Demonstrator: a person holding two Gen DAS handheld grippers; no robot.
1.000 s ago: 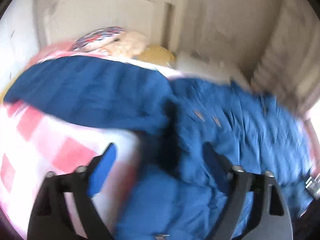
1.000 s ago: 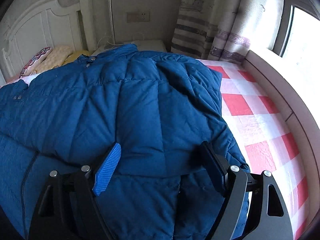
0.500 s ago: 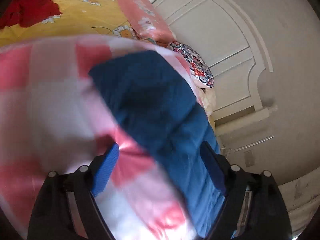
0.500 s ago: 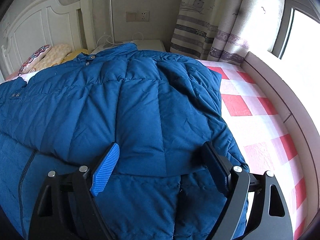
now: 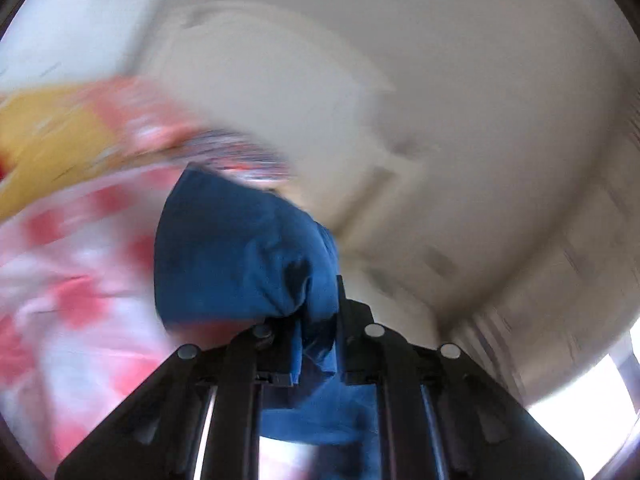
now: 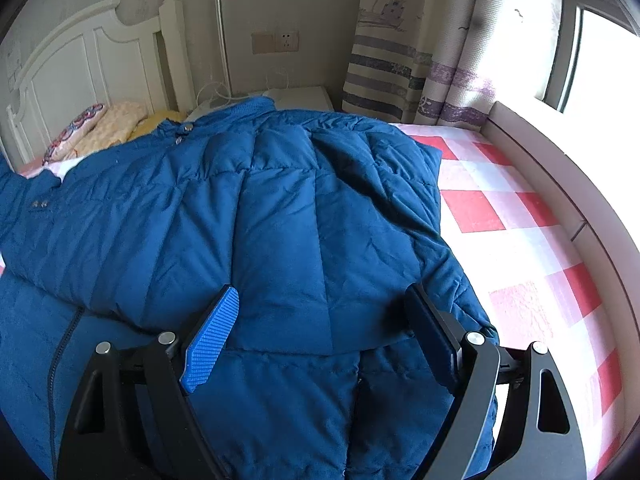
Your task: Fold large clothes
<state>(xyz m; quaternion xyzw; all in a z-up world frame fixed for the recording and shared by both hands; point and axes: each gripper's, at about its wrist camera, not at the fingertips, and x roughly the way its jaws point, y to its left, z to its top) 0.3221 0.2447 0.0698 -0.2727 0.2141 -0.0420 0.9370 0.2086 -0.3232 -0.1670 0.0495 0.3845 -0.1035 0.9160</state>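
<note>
The left gripper (image 5: 316, 344) is clamped on a bunched fold of the blue down jacket (image 5: 240, 256), which rises ahead of its fingers against the blurred headboard (image 5: 280, 92). The right gripper (image 6: 324, 340) stands wide, empty, over the jacket spread on the checked bedsheet (image 6: 520, 240) beneath and to its right.

One blue quilted jacket (image 6: 304, 216) lies on one bed with a red-and-white checked sheet (image 6: 520, 240). Two claws show: the left claw (image 5: 316, 344) and the right claw (image 6: 320, 336). One curtain (image 6: 420, 52) hangs.
</note>
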